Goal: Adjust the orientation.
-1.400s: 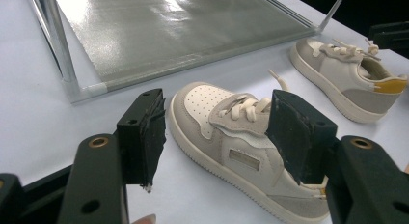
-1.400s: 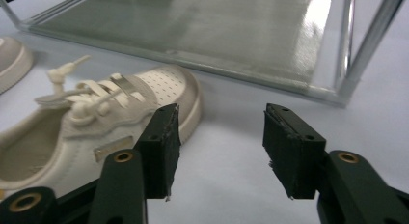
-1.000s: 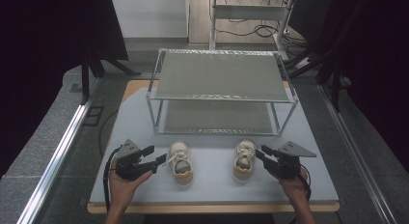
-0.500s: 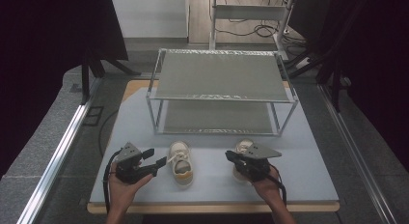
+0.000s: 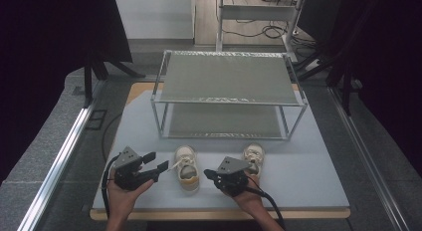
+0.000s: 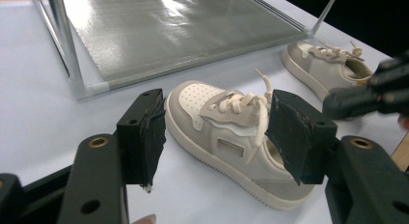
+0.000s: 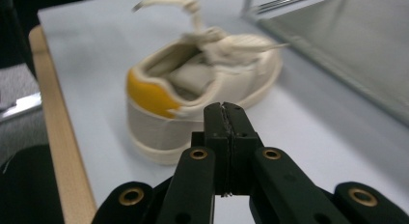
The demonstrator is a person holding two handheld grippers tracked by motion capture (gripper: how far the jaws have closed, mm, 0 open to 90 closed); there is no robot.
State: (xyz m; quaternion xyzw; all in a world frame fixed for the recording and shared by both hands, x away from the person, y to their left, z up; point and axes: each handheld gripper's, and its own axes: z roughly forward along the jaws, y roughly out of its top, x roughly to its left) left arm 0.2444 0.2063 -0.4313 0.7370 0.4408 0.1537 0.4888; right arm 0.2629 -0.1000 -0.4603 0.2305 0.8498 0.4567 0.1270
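Two small beige sneakers stand on the grey mat in front of a rack. The left shoe (image 5: pixel 185 169) (image 6: pixel 226 147) (image 7: pixel 193 84) has a yellow heel lining and loose laces. The right shoe (image 5: pixel 254 157) (image 6: pixel 328 64) stands apart from it. My left gripper (image 5: pixel 157 161) (image 6: pixel 219 108) is open just left of the left shoe, one pad to each side of its toe without touching it. My right gripper (image 5: pixel 208 174) (image 7: pixel 224 108) points at that shoe's heel. Its jaws have just been closing and are shut with nothing between them.
A two-tier metal rack (image 5: pixel 229 81) stands behind the shoes, both its shelves bare. The mat (image 5: pixel 308 176) ends close to the hands at a wooden table edge (image 5: pixel 199 215). Cables trail from both grippers off the front.
My right gripper has moved left from beside the right shoe to the heel of the left shoe, and its jaws have closed. The left gripper has stayed put.
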